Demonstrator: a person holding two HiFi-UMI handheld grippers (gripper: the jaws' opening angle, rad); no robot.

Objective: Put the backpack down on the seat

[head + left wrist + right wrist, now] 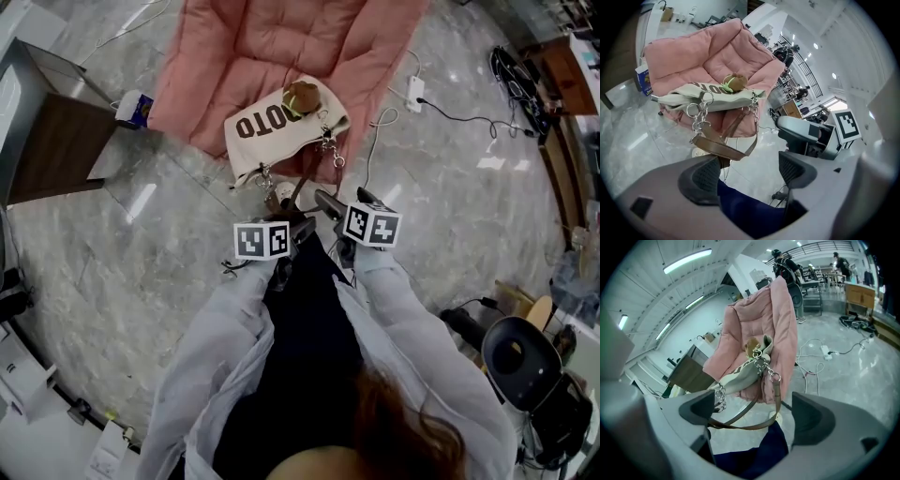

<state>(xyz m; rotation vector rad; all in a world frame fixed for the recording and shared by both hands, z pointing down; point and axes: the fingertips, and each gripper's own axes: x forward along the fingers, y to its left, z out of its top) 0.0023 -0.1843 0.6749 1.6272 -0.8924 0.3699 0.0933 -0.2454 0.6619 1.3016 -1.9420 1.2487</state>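
Note:
A cream canvas backpack [272, 131] with dark lettering and a small brown plush charm [301, 97] lies on the front of the pink cushioned seat [281, 42]. Its chains and brown leather straps [298, 190] hang loose over the seat's front edge. My left gripper [298, 227] and right gripper [330, 206] are a little in front of the seat, both open and apart from the bag. In the left gripper view the backpack [710, 98] lies beyond the open gripper [747, 171]. In the right gripper view the strap loop [745, 423] dangles in front of the open gripper [754, 413], held by nothing.
A dark wooden cabinet [56, 145] stands to the seat's left, with a blue-and-white box [137, 108] beside it. A power strip [415, 91] and cables lie on the marble floor to the right. A black round device [520, 356] sits at the lower right.

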